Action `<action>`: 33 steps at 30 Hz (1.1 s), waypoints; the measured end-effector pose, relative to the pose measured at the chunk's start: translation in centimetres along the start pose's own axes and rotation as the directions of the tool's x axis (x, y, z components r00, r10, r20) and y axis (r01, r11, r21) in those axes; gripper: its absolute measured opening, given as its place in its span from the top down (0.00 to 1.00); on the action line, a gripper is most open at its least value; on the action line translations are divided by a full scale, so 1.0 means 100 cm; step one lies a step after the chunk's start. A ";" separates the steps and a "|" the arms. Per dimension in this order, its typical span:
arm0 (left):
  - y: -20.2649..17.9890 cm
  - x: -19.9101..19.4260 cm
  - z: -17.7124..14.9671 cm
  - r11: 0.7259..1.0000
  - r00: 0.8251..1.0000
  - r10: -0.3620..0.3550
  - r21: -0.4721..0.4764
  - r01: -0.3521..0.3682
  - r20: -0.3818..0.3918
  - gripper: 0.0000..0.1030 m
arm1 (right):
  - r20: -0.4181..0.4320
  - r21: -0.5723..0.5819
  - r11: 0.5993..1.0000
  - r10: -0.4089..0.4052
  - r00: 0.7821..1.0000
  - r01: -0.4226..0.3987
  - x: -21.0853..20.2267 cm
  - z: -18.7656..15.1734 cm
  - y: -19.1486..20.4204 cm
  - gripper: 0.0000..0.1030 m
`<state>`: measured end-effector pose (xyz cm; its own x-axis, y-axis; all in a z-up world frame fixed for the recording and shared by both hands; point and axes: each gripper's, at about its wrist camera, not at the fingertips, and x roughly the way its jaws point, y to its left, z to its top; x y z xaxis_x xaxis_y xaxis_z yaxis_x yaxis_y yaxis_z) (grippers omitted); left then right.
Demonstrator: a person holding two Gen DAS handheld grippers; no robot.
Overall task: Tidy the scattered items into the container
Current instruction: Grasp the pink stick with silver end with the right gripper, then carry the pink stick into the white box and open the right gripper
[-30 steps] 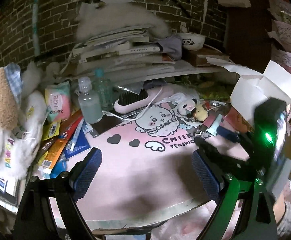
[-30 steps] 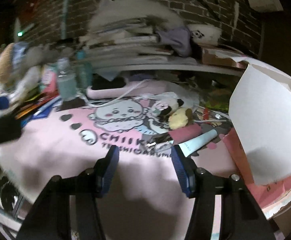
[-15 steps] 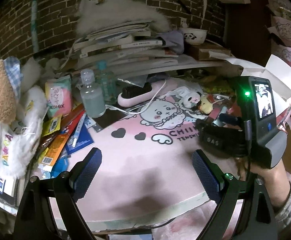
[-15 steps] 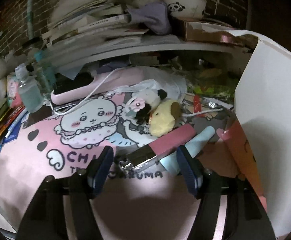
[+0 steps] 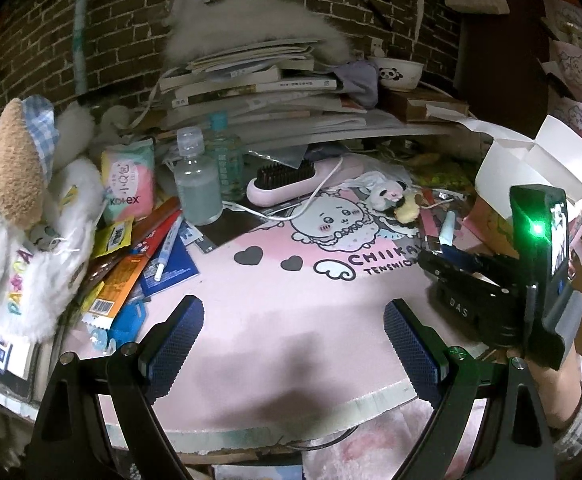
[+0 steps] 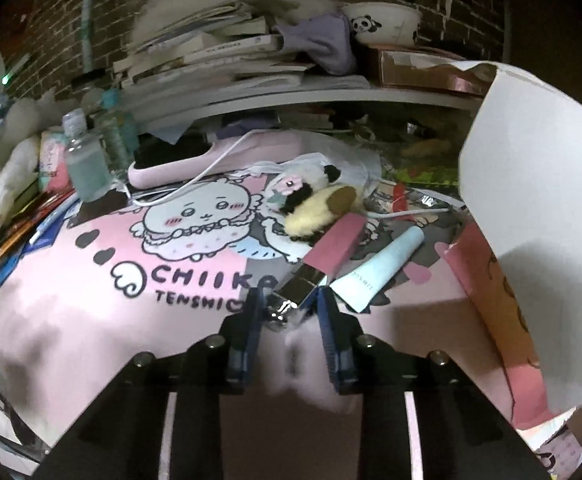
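Near half of counter (image 5: 275, 320) is left bare; passage blocked L by bottles (image 5: 197, 184), R by white box (image 6: 539, 184).

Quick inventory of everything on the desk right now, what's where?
Pink-and-silver case: 1, silver end between right claw pads.
Tube: 1, pale blue, beside case.
Plush toys: 2, panda and yellow, behind case.
White box: 1, open, right.
Bottles: 2, clear, left rear.
Hairbrush: 1, pink, corded.
Kotex pack: 1, left.
Books: stack, shelf.
Panda bowl: 1, white.
Left claw: open, empty.
Right claw: closing on case.
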<state>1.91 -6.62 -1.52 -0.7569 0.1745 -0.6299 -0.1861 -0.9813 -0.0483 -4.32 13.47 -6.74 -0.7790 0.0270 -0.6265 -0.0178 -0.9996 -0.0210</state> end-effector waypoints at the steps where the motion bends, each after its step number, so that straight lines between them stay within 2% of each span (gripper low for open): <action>1: -0.001 -0.001 0.000 1.000 1.000 -0.001 0.003 0.001 0.000 0.12 | 0.006 0.004 1.000 0.009 1.000 -0.009 -0.002 -0.002 -0.001 0.78; 8: -0.008 -0.001 -0.001 1.000 1.000 0.000 0.020 0.000 -0.007 0.12 | 0.023 -0.008 0.999 0.052 0.998 -0.052 -0.025 -0.023 -0.003 0.83; 12: -0.013 0.001 0.000 1.000 1.000 -0.004 0.031 0.004 -0.010 0.12 | 0.030 -0.008 0.999 0.035 0.999 -0.035 -0.032 -0.030 -0.001 0.83; 15: -0.015 0.002 0.001 0.999 1.000 -0.002 0.040 0.002 -0.012 0.12 | 0.027 0.007 0.998 0.055 0.998 -0.055 -0.030 -0.028 0.000 0.74; 17: -0.016 0.003 0.001 0.999 1.000 0.001 0.044 0.000 -0.014 0.12 | 0.043 0.021 0.998 0.055 0.998 -0.056 -0.028 -0.024 0.000 0.58; 25: -0.015 0.008 0.001 0.999 1.000 0.000 0.036 0.001 -0.029 0.12 | 0.054 0.057 0.998 0.014 0.998 -0.017 -0.003 -0.010 -0.004 0.57; 27: -0.014 0.010 0.001 0.999 1.000 0.001 0.034 0.000 -0.031 0.12 | 0.060 0.042 0.999 0.001 0.998 -0.003 0.001 -0.007 -0.003 0.61; 31: -0.014 0.011 0.002 1.000 0.999 -0.002 0.027 0.003 -0.035 0.12 | 0.082 0.024 1.000 -0.001 0.997 -0.001 0.003 -0.008 -0.001 0.80; 33: -0.014 0.011 0.001 1.000 0.999 -0.002 0.028 0.003 -0.036 0.12 | 0.090 0.015 1.000 0.002 0.996 -0.003 0.002 -0.009 0.000 0.84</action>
<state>1.27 -4.99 -2.06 -0.7334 0.1731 -0.6574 -0.2057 -0.9782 -0.0281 -3.90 13.51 -7.58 -0.8321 0.0242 -0.5541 -0.0244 -0.9997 -0.0071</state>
